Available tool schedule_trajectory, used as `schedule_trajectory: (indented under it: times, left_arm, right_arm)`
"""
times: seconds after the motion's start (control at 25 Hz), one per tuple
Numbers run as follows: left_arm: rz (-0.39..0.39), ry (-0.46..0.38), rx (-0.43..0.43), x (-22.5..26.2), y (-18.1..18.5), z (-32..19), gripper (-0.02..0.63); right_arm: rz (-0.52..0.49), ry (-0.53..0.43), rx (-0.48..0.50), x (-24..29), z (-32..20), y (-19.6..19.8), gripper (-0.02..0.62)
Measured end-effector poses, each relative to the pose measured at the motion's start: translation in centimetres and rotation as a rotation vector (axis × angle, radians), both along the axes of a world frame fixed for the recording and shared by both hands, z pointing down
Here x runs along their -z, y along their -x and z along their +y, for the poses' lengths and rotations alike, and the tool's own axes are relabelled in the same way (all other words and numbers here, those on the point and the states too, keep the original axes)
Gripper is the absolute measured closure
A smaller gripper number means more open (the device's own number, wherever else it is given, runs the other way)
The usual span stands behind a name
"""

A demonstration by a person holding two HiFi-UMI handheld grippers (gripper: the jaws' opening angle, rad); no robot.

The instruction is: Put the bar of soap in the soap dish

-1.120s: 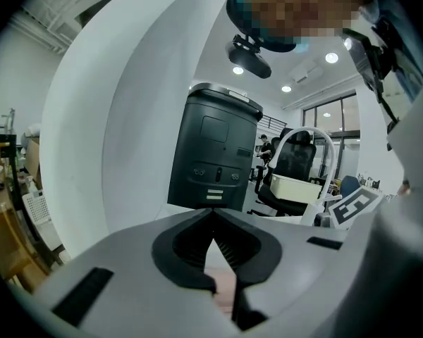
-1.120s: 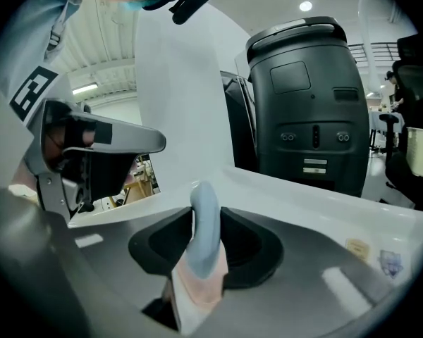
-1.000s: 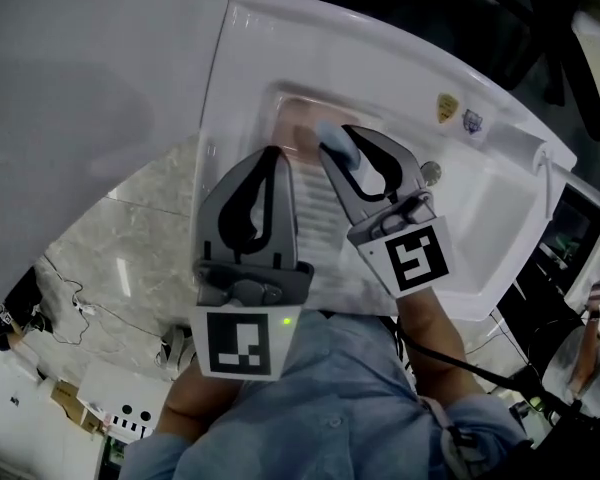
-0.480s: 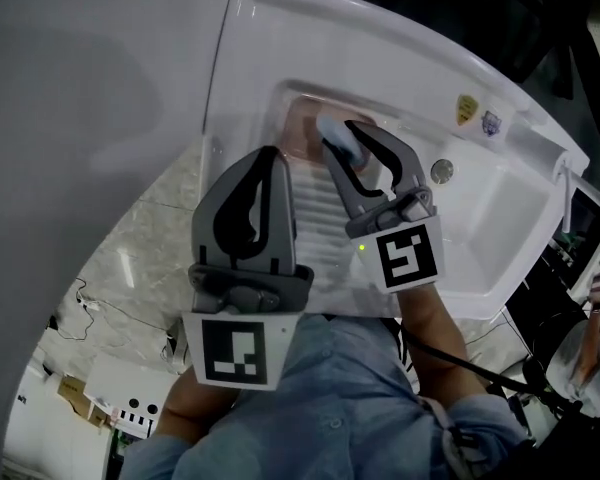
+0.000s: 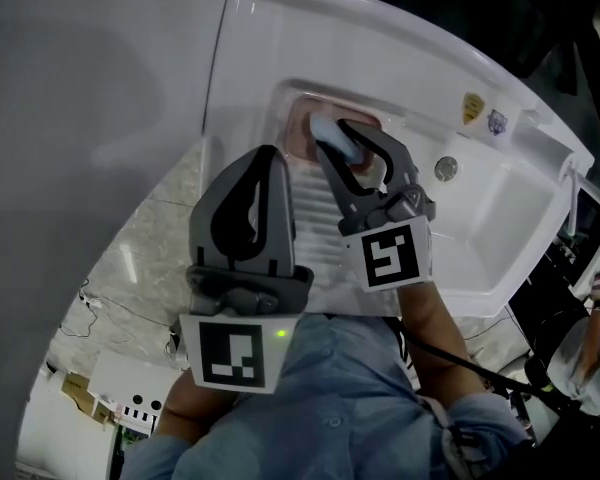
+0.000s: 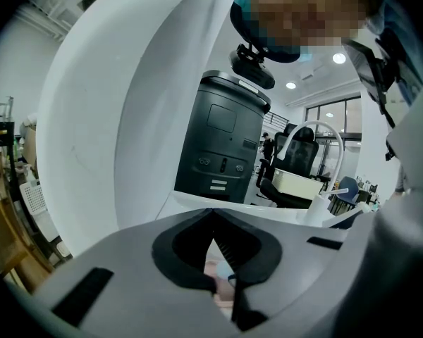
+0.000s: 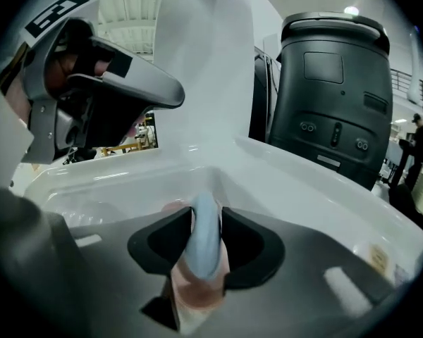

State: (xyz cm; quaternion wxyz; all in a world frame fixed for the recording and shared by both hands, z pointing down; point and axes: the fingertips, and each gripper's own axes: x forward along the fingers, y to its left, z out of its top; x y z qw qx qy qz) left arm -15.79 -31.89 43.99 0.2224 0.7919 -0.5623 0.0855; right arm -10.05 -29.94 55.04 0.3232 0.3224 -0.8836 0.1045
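The right gripper has the bar of soap between its jaws, taken across the thin faces so that the pale blue bar stands on edge and pokes out past the fingertips. The jaws have just been opening a little, yet in the right gripper view both pads look to be against the soap, though the contact on the far side is hard to read. The bar hangs directly over the pink soap dish, which sits in a recess at the back corner of the white washbasin; whether its lower edge already touches the dish I cannot tell.

The left gripper is closed and empty, just beside the right one and above the ribbed shelf of the basin, taking no part.

The soap is most likely a light, stiff block with a smooth, rounded skin – slippery, more so if the basin is damp. A grip across the flat middle of the two broad faces would hold it best; near the rounded ends it tends to squirt out under pressure. Hard squeezing could dent it, so moderate force should do – and a low release would keep it from skidding out of the shallow dish
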Motion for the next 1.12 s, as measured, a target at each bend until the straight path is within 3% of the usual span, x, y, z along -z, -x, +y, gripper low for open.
schedule_trajectory:
  times: [0.28,0.52,0.84,0.96,1.12]
  left_arm:
    - [-0.005,-0.020,0.011,0.9,-0.3,0.4,0.600]
    - [-0.019,-0.056,0.026,2.6,-0.5,1.7,0.600]
    - [-0.071,-0.133,0.059,6.7,-1.2,5.4,0.600]
    - [-0.089,-0.177,0.090,9.0,-1.3,6.9,0.600]
    - [-0.059,-0.218,0.126,11.8,-2.1,8.5,0.600]
  right_arm:
    - [-0.015,0.030,0.041,0.1,1.2,0.3,0.442]
    - [-0.044,-0.002,0.048,2.1,2.1,0.0,0.442]
    - [-0.291,-0.022,-0.054,10.0,4.1,-3.0,0.498]
    - [-0.357,-0.040,-0.073,13.6,5.6,-4.5,0.554]
    - [-0.414,-0.094,-0.100,18.2,6.9,-6.3,0.594]
